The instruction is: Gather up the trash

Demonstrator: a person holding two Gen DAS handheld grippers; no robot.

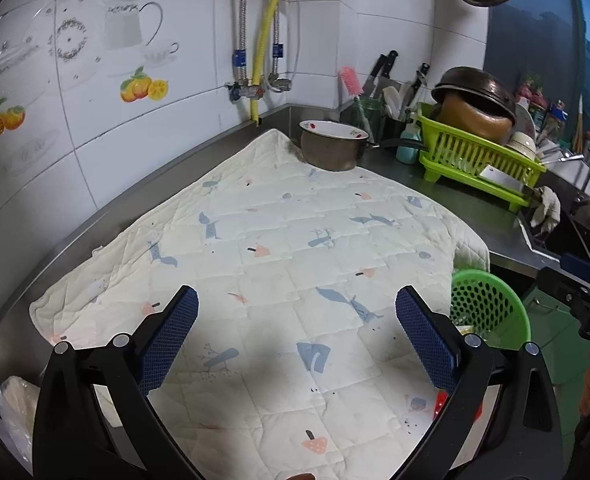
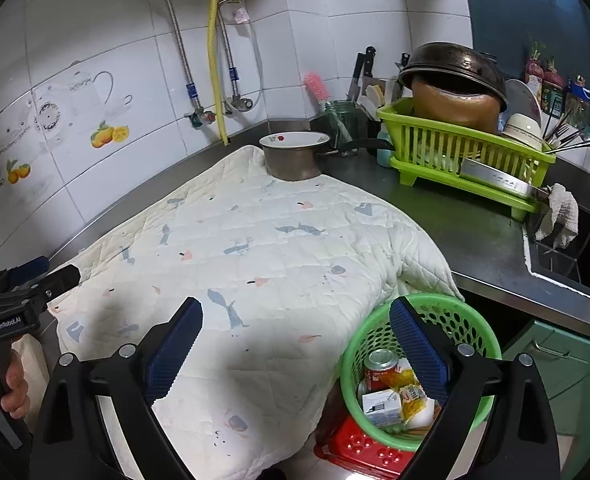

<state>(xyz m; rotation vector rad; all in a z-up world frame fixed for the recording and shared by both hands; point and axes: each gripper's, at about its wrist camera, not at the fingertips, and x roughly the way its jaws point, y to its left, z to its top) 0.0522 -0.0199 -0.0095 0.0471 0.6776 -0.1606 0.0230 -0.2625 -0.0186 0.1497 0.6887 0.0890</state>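
A green perforated basket point(image 2: 471, 320) stands on a red stool point(image 2: 359, 446) off the counter's front right corner. It holds a red drink can point(image 2: 381, 362), a small white carton point(image 2: 381, 404) and a yellow wrapper point(image 2: 411, 396). The basket also shows in the left wrist view point(image 1: 491, 304). My right gripper point(image 2: 295, 348) is open and empty, its right finger over the basket. My left gripper point(image 1: 297, 336) is open and empty above the quilted white cloth point(image 1: 279, 240). No loose trash shows on the cloth point(image 2: 255, 248).
A metal pot point(image 2: 295, 160) sits on the cloth's far corner. A lime dish rack point(image 2: 463, 152) with pans and bowls stands at the back right, the sink point(image 2: 567, 256) beyond. A plastic bag point(image 1: 11, 404) lies at the left edge. Tiled wall with pipes behind.
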